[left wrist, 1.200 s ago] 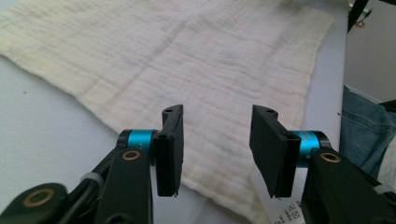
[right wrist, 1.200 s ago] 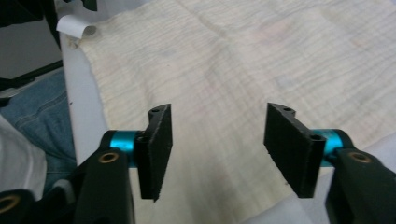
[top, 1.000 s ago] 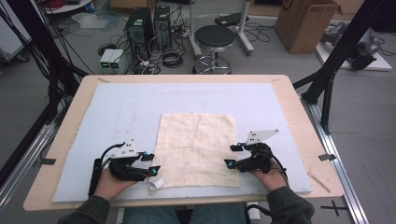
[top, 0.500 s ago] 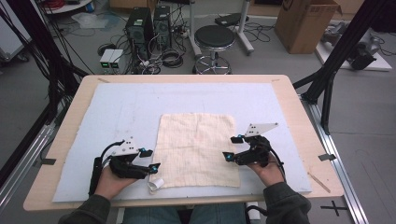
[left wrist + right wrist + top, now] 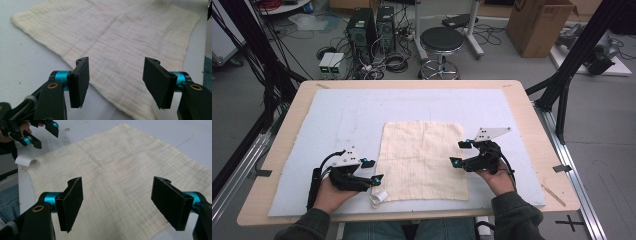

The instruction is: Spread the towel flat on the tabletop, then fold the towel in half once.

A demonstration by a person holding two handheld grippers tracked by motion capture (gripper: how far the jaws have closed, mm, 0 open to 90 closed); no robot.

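A cream square cloth (image 5: 422, 160) lies flat on the pale mat, with a white label (image 5: 379, 196) curled at its near left corner. My left gripper (image 5: 373, 170) rests at the cloth's left edge, open. Its jaws have just been opening, and nothing is between them. In the left gripper view the gripper (image 5: 116, 80) hovers over the cloth's edge (image 5: 120, 32). My right gripper (image 5: 458, 153) sits at the cloth's right edge, also open after just opening, with nothing gripped. The right gripper view has its jaws (image 5: 120, 200) spread above the cloth (image 5: 125, 162), with the left gripper (image 5: 42, 132) beyond.
The pale blue-white mat (image 5: 337, 115) covers most of the wooden table (image 5: 532, 125). Black frame posts stand at both sides. A stool (image 5: 441, 42), computer towers and a cardboard box (image 5: 539, 25) stand on the floor behind the table.
Both grippers' jaws have spread a little wider. The right gripper has shifted slightly toward the far side of the table. The cloth has stayed flat in place.
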